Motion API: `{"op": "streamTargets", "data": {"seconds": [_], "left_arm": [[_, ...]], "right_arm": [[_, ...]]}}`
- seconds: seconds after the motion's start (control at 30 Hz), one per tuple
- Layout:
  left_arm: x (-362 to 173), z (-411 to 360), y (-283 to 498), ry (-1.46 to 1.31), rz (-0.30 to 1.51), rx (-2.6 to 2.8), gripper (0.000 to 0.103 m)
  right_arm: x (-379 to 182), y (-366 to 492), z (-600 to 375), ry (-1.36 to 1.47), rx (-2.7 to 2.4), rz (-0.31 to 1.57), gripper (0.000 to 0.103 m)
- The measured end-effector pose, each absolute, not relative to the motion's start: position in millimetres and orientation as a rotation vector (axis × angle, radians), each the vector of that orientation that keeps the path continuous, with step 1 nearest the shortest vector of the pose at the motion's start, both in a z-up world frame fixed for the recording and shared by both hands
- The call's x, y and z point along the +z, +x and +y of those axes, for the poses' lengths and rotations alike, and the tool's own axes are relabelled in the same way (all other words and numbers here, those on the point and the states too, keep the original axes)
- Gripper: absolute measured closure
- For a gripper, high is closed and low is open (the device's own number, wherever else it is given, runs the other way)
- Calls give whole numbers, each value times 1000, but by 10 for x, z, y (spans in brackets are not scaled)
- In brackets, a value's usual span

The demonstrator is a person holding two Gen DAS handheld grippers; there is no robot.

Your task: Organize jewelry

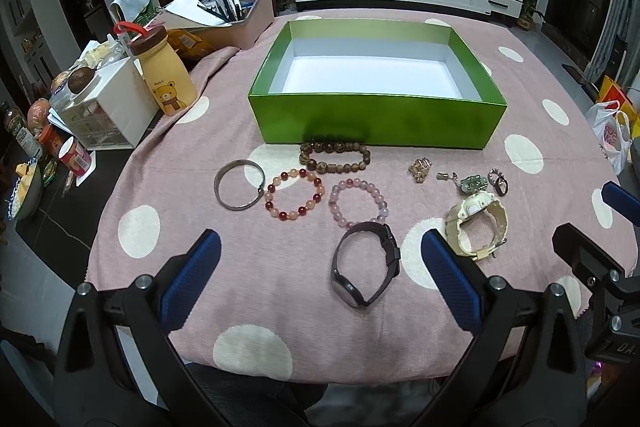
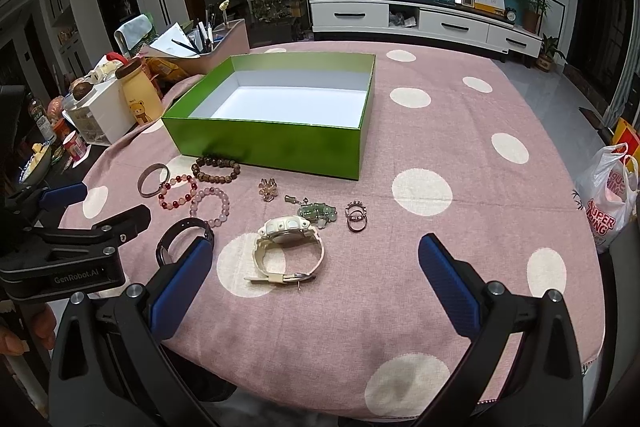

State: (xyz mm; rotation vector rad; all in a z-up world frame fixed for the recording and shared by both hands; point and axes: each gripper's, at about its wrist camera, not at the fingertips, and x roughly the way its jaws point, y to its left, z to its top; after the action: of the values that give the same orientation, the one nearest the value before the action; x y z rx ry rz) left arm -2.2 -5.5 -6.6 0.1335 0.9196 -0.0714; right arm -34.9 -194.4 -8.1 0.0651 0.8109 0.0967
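An empty green box point(image 1: 376, 125) point(image 2: 264, 147) with a white inside stands on the pink dotted cloth. In front of it lie a brown bead bracelet point(image 1: 335, 157), a metal bangle point(image 1: 239, 185), a red bead bracelet point(image 1: 294, 195), a pink bead bracelet point(image 1: 357, 201), a black watch point(image 1: 366, 269), a cream watch point(image 1: 476, 225) point(image 2: 286, 251), a gold charm point(image 1: 419, 171), a green jade pendant point(image 2: 318, 213) and rings point(image 2: 355, 215). My left gripper point(image 1: 320, 267) is open above the black watch. My right gripper point(image 2: 316, 267) is open just short of the cream watch.
At the left edge stand a bear bottle point(image 1: 164, 71), a white drawer box point(image 1: 108, 107), a pen holder point(image 1: 240, 15) and food items. A white plastic bag point(image 2: 608, 191) hangs at the right. The table's near edge is right below the grippers.
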Motion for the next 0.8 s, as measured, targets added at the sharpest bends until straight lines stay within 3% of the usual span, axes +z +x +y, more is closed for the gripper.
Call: {"op": "streamTargets", "data": {"seconds": [0.8], "left_arm": [[-77,-84,-22,135,920,-75,2]], "right_arm": [[-54,-367,-1937,69,98,808,1]]}}
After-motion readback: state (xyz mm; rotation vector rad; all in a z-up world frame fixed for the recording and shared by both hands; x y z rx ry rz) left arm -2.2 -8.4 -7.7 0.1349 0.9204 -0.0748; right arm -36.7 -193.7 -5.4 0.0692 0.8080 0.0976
